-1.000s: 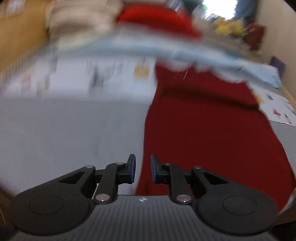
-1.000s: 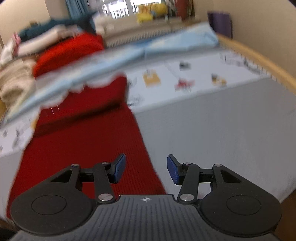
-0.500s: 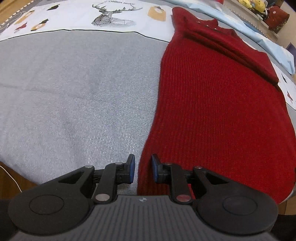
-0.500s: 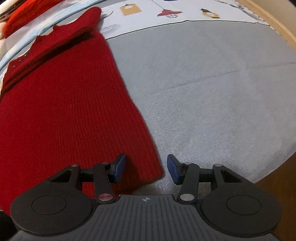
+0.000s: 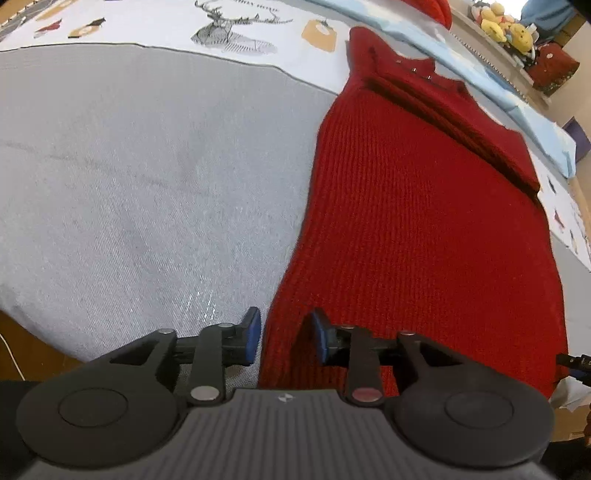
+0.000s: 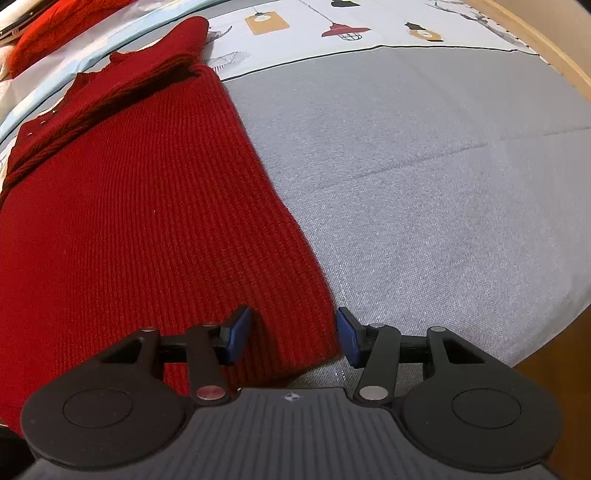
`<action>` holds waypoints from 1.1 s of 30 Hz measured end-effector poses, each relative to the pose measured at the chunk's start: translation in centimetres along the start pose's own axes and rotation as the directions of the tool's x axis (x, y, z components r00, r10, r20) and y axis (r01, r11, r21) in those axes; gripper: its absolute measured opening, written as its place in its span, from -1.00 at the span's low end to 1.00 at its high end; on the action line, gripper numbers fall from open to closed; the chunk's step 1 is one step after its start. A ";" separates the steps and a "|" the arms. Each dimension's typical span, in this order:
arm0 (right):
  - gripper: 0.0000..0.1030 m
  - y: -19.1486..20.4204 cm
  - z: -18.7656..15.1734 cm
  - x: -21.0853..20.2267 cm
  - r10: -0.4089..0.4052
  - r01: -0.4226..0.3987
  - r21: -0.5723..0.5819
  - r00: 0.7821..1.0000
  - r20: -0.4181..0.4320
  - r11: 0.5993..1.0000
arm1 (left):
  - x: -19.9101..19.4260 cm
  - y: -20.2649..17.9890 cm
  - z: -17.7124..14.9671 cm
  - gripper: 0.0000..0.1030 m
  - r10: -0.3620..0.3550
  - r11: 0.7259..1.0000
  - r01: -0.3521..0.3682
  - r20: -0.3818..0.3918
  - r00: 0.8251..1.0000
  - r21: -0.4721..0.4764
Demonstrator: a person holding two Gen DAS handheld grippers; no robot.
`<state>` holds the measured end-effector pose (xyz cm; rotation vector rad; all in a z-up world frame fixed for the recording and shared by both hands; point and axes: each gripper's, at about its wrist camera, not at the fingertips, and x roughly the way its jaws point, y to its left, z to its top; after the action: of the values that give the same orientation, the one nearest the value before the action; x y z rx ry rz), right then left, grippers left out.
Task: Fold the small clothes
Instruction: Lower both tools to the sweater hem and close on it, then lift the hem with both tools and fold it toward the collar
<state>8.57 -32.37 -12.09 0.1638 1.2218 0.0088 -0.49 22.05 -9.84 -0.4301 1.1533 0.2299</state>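
Red knit sweater (image 5: 424,221) lies flat on grey bedspread (image 5: 129,166), sleeves folded across its far end, hem toward us. We hold left gripper (image 5: 284,336) low at hem's left corner, jaws parted, sweater edge between blue pads (image 5: 252,334), nothing clamped. We hold right gripper (image 6: 293,334) at hem's right corner, jaws spread wider, corner of knit between them, also ungripped. Printed white sheet (image 6: 369,26) beyond sweater; second red garment (image 6: 55,26) past pale blue cloth (image 5: 517,114). Wooden bed frame (image 6: 546,48) at right.
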 end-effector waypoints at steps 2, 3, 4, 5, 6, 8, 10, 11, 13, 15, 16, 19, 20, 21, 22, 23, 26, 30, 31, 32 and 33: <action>-0.10 -0.2 -0.1 0.0 0.002 -0.002 -0.002 1.000 0.003 1.000 | 0.4 -0.5 -0.1 -0.25 0.014 0.999 -0.014 -0.022 1.000 0.030; -0.19 -0.2 -0.1 0.0 0.006 -0.006 -0.005 1.000 0.004 1.000 | 0.4 -0.8 -0.1 -0.25 0.023 0.999 -0.022 -0.021 1.000 0.047; -0.23 -0.1 -0.1 0.0 0.013 -0.013 -0.009 1.000 0.004 1.000 | 0.5 -1.1 -0.1 -0.25 0.030 0.998 -0.029 -0.017 0.999 0.063; -0.35 -0.1 -0.1 0.0 0.021 -0.021 -0.012 1.000 0.004 1.000 | 0.6 -1.3 -0.1 -0.26 0.027 0.997 -0.026 -0.014 1.000 0.075; -0.46 -0.1 -0.1 0.0 0.032 -0.032 -0.013 0.999 0.002 0.999 | 0.6 -1.3 -0.1 -0.45 0.017 0.997 -0.016 -0.014 1.000 0.075; -0.59 -0.3 0.0 0.0 0.057 -0.057 -0.013 0.998 0.000 0.998 | 0.4 -1.1 0.0 -0.84 -0.019 0.997 0.020 -0.008 1.000 0.070; -0.64 -0.3 0.0 -0.4 0.069 -0.069 -0.019 0.997 0.020 0.997 | -0.5 -1.3 0.0 -0.86 -0.032 0.996 0.029 0.026 0.999 0.089; -0.65 -0.4 0.1 -0.8 0.078 -0.078 -0.016 0.996 0.042 0.997 | -1.1 -1.4 -0.1 -0.86 -0.042 0.994 0.037 0.044 0.998 0.098; -0.66 -0.7 0.4 -2.2 0.130 -0.132 0.005 0.984 0.122 0.991 | -1.6 -1.3 -0.3 -0.86 -0.056 0.994 0.050 0.060 0.997 0.096; -0.65 -0.8 0.6 -2.9 0.147 -0.150 0.003 0.977 0.155 0.989 | -1.2 -1.1 -0.5 -0.85 -0.051 0.996 0.048 0.035 0.998 0.079; -0.65 -0.8 0.5 -2.5 0.133 -0.134 0.001 0.982 0.135 0.991 | -0.7 -0.8 -0.6 -0.82 -0.056 0.997 0.055 0.011 0.998 0.060; -0.51 -1.0 0.2 -0.3 0.082 -0.082 0.018 0.997 0.011 0.996 | 0.1 -0.7 -1.0 -0.52 -0.043 0.998 0.044 -0.034 0.998 0.050; -0.49 -0.9 0.2 0.1 0.071 -0.071 0.016 0.997 -0.006 0.997 | 0.1 -0.7 -1.1 -0.50 -0.040 0.998 0.042 -0.043 0.998 0.054; -0.45 -0.8 0.2 0.2 0.068 -0.068 0.008 0.998 -0.003 0.998 | 0.1 -0.8 -1.2 -0.49 -0.034 0.997 0.037 -0.041 0.999 0.062; -0.45 -0.8 0.3 0.2 0.070 -0.070 0.002 0.998 -0.003 0.998 | 0.0 -0.8 -1.3 -0.49 -0.030 0.997 0.033 -0.040 0.999 0.068; -0.45 -0.8 0.4 0.3 0.070 -0.070 0.002 0.998 -0.004 0.998 | 0.1 -0.8 -1.3 -0.49 -0.029 0.997 0.032 -0.040 0.999 0.068; -0.45 -0.8 0.5 0.4 0.075 -0.075 0.011 0.997 -0.007 0.997 | 0.3 -0.9 -1.2 -0.60 -0.029 0.997 0.032 -0.034 0.999 0.069; -0.61 -0.7 -0.1 -0.1 0.081 -0.081 -0.022 0.997 0.009 0.996 | -0.1 -1.3 -1.1 -0.82 -0.025 0.996 0.025 -0.001 1.000 0.090; -0.62 -0.9 -0.2 -0.4 0.083 -0.082 -0.032 0.996 0.021 0.996 | -0.6 -1.6 -1.2 -0.83 -0.026 0.995 0.025 0.012 1.000 0.094; -0.64 -0.5 -0.2 -0.9 0.088 -0.087 -0.041 0.995 0.039 0.995 | -1.2 -1.8 -1.2 -0.85 -0.029 0.995 0.025 0.032 0.999 0.101; -0.65 -0.2 -0.2 -1.4 0.098 -0.095 -0.050 0.993 0.060 0.994 | -2.0 -2.0 -1.2 -0.87 -0.032 0.993 0.025 0.055 0.998 0.112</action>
<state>7.86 -32.72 -10.84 0.1814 1.1492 0.1158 -1.53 19.80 -8.02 -0.3395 1.0981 0.1513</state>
